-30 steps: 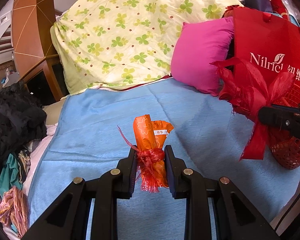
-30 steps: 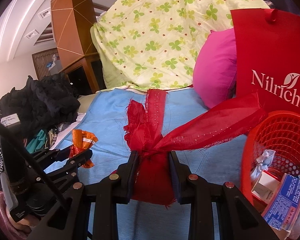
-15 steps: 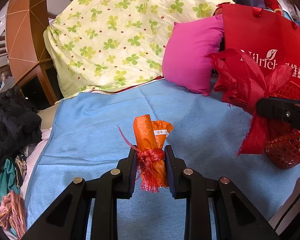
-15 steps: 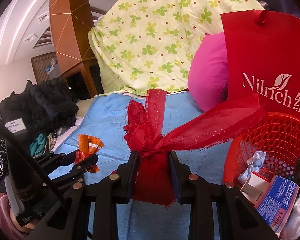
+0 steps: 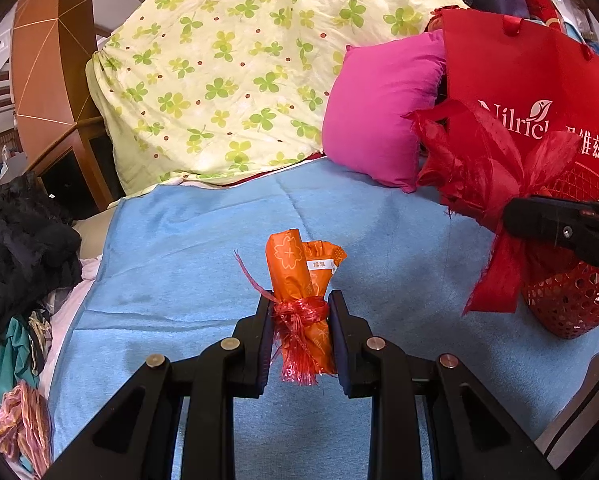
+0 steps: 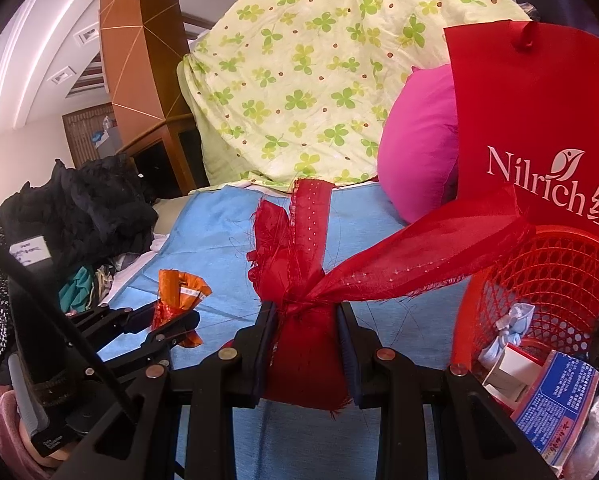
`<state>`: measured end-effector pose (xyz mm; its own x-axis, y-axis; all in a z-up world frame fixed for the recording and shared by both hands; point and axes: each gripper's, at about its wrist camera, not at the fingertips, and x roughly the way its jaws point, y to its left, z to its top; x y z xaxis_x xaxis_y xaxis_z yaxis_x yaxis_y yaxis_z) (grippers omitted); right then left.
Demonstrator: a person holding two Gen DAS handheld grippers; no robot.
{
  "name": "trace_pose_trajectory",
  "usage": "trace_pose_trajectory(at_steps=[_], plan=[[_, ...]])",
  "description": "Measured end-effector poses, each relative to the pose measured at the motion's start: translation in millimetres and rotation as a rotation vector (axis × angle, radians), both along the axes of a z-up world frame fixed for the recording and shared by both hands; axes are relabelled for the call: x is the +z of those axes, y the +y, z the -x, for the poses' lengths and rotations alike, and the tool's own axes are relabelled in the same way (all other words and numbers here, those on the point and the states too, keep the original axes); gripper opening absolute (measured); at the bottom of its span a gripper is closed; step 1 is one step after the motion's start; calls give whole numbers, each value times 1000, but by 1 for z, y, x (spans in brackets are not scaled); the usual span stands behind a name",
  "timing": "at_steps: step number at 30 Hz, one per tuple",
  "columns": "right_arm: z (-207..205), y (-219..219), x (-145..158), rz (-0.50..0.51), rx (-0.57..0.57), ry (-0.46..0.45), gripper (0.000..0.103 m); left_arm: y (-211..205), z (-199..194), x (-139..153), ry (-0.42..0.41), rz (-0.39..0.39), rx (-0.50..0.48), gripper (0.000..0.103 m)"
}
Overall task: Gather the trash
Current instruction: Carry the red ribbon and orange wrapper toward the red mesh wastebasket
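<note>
Upright, orange packet [image 5: 299, 296] pinched in left gripper [image 5: 301, 334]; right gripper [image 6: 307, 344] clamps red ribbon [image 6: 307, 276].

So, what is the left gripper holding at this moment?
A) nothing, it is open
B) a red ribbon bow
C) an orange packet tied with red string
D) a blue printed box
C: in the left wrist view the left gripper is closed on the orange packet, with red string around its middle; the red ribbon bow is in the right gripper.

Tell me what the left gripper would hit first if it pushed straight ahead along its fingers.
The left gripper, shut on the orange packet, points across the blue blanket toward the clover-print quilt. The blanket looks bare ahead, so the quilt probably comes first; depth is unclear.
</note>
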<state>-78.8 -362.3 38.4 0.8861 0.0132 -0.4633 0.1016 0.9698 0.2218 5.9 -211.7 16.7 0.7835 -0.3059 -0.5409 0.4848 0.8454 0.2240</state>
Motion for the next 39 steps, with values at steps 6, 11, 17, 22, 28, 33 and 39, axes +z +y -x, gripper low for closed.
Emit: trace_pose_trajectory(at_steps=[6,11,17,22,28,33,39], plan=[[-8,5,-1,1,0,9,32,5,-1,1,4,6,14,28],[-13,10,-1,-1,7,14,32,14,-5,2,8,13,34,28],[-20,22,-3,15,19,21,32,27,-9,4,10,21,60,28],[-25,34,-5,28,26,27,32,38,-13,5,10,23,84,28],[-29,47,-8,51,39,33,32,53,-18,3,14,22,115,28],[-34,58,-10,69,47,43,32,63,-21,2,18,23,136,28],[-38,66,-12,94,37,57,32,70,-25,0,34,25,153,28]])
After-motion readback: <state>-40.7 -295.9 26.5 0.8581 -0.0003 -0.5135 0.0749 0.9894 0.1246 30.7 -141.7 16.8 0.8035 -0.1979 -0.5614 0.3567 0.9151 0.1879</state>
